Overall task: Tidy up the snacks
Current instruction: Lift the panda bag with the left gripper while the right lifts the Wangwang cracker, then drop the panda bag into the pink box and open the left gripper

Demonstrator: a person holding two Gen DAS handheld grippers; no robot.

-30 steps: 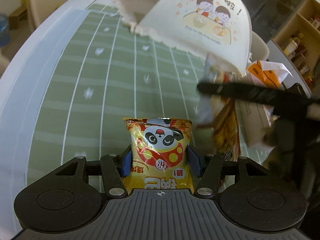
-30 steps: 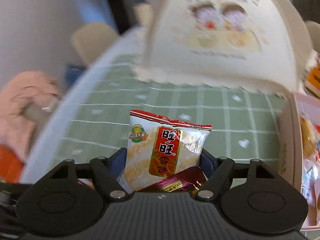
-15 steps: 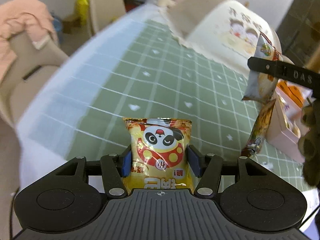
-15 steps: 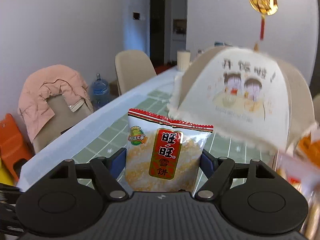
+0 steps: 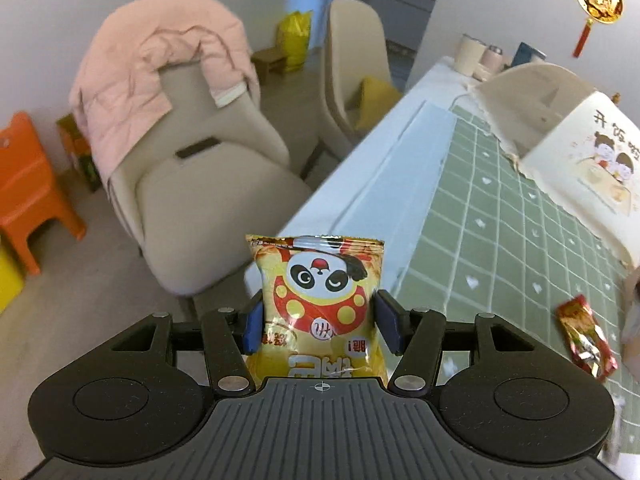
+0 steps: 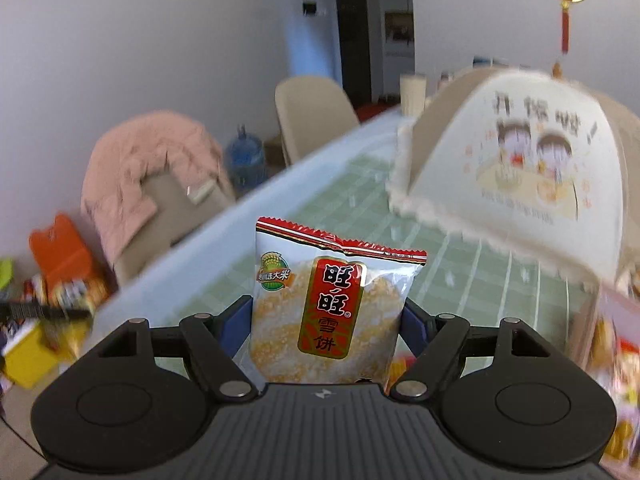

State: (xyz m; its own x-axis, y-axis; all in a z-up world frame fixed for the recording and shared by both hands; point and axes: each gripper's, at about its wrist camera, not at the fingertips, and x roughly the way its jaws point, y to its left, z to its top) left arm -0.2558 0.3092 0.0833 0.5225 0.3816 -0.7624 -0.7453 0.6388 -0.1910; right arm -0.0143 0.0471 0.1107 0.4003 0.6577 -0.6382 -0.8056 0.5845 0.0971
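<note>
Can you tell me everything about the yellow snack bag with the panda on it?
The panda snack bag is a small, shiny yellow foil packet with crimped top edge. A cartoon panda face sits above a red bib with yellow dots; the red and white lettering below looks upside down. It stands upright, slightly puffed, clamped at both sides by the blue-padded jaws of the left gripper. It is held in the air near the table edge; its bottom is hidden.

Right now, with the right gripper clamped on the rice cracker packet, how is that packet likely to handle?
The rice cracker packet stands upright between the right gripper's pads, so it probably holds its shape and is light. The crackers visible inside look brittle; a harder squeeze might break them. Its glossy film may slip.
</note>
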